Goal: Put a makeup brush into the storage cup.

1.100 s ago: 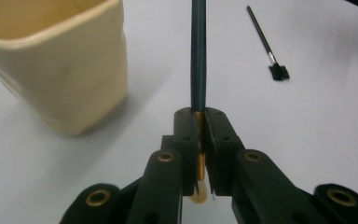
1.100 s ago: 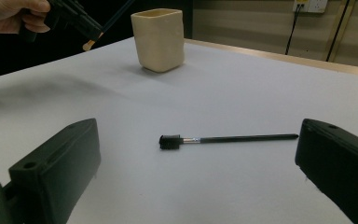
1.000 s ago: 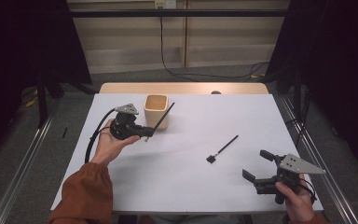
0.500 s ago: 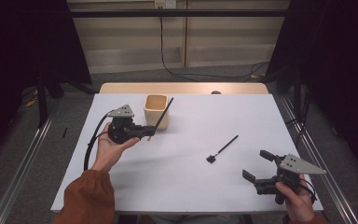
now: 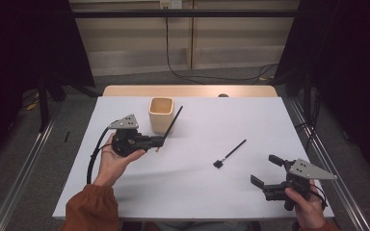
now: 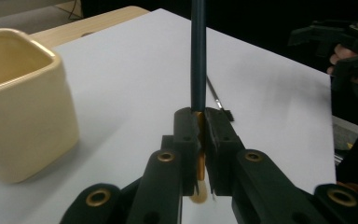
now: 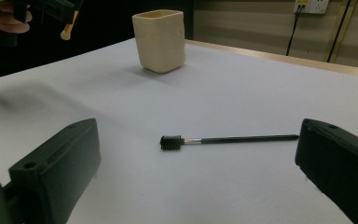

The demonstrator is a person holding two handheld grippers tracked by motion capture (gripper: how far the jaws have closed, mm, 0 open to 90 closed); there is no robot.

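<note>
Makeup brush clamped in left claw beside unmarked cream cup; right claw wide open, empty.

Cream ceramic square cup stands on the white table top, toward the far edge, left of centre. Left gripper sits just in front of the cup, with the long dark-handled makeup brush between its jaws and slanting up beside the cup. Short black spoolie brush lies flat right of centre. Right gripper is at the near right corner, the spoolie ahead of it.
</note>
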